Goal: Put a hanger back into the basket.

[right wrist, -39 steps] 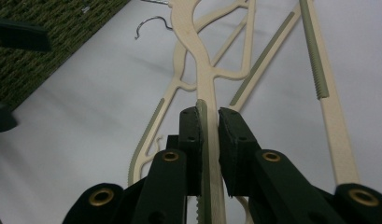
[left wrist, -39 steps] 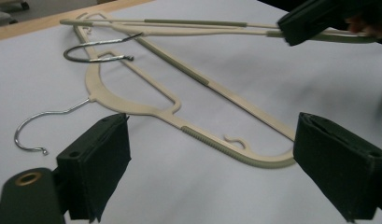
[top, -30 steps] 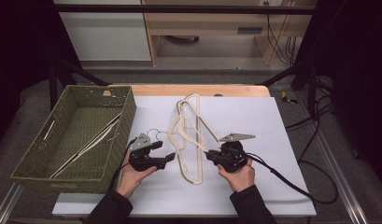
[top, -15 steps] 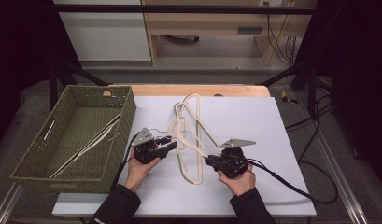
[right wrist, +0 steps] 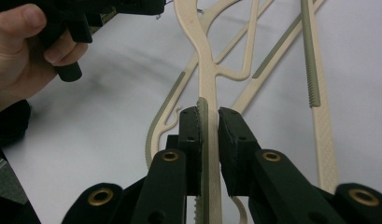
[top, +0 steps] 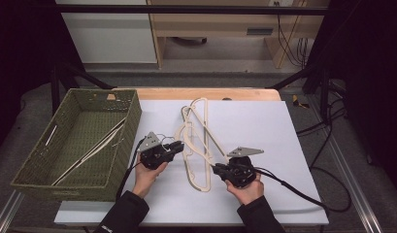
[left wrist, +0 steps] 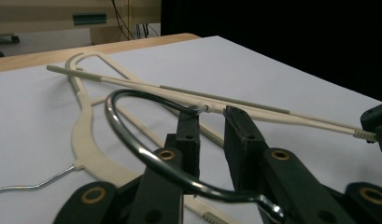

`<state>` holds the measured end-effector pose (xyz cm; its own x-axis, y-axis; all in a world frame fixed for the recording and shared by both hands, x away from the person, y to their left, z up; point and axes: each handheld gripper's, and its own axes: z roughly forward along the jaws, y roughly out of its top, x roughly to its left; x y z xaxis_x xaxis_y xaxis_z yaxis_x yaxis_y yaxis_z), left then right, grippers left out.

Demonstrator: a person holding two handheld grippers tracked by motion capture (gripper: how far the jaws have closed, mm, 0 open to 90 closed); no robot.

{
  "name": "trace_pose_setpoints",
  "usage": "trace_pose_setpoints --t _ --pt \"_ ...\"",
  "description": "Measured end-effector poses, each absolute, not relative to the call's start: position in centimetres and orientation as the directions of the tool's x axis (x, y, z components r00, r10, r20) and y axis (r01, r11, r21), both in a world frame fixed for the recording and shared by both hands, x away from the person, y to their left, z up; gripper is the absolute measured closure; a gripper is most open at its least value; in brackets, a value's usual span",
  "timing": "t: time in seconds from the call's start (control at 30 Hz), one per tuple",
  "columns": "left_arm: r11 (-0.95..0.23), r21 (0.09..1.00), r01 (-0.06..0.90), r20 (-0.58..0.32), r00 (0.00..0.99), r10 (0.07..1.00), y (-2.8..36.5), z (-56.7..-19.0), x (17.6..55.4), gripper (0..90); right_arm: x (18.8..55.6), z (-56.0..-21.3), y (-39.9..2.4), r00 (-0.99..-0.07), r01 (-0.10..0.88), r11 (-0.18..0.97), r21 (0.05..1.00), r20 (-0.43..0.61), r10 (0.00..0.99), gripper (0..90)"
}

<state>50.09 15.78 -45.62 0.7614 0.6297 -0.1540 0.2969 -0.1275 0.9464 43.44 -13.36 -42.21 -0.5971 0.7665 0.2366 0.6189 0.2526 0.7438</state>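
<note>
Jaws of right gripper (top: pixel 216 168) pinch cream hanger's (top: pixel 196 145) bar; left gripper (top: pixel 179 145) jaws, just closing, straddle its metal hook (left wrist: pixel 132 135), contact w/ pads unclear.

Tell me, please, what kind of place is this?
Probably a lab recording station: a white table on a metal frame, cream hangers, a woven basket, and cables on the floor beside it.

Cream plastic hangers (top: pixel 196 145) (chrome wire hooks), overlapped flat on the white table sheet, near its middle
</note>
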Motion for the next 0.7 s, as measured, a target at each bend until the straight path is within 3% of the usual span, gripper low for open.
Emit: trace_pose_setpoints --t 0.07,0.33,0.53,0.7 --pt "-0.109 0.949 0.296 -0.164 0.759 0.63 16.0 -45.5 50.2 68.4 43.3 -42.4 -13.2 -0.596 0.62 0.253 0.743 0.237 0.767 80.3" --pt "-0.092 0.95 0.298 -0.169 0.74 0.652 15.7 -45.4 50.1 75.7 43.4 -42.8 -13.0 -0.597 0.623 0.259 0.738 0.235 0.767 80.3" --pt "-0.149 0.946 0.287 -0.129 0.759 0.638 14.9 -45.6 49.7 61.6 43.3 -42.8 -13.1 -0.61 0.611 0.26 0.748 0.236 0.756 80.4" --pt "-0.196 0.939 0.281 -0.098 0.768 0.633 15.0 -46.0 49.6 63.9 43.2 -42.4 -13.4 -0.602 0.617 0.231 0.752 0.261 0.755 80.4"
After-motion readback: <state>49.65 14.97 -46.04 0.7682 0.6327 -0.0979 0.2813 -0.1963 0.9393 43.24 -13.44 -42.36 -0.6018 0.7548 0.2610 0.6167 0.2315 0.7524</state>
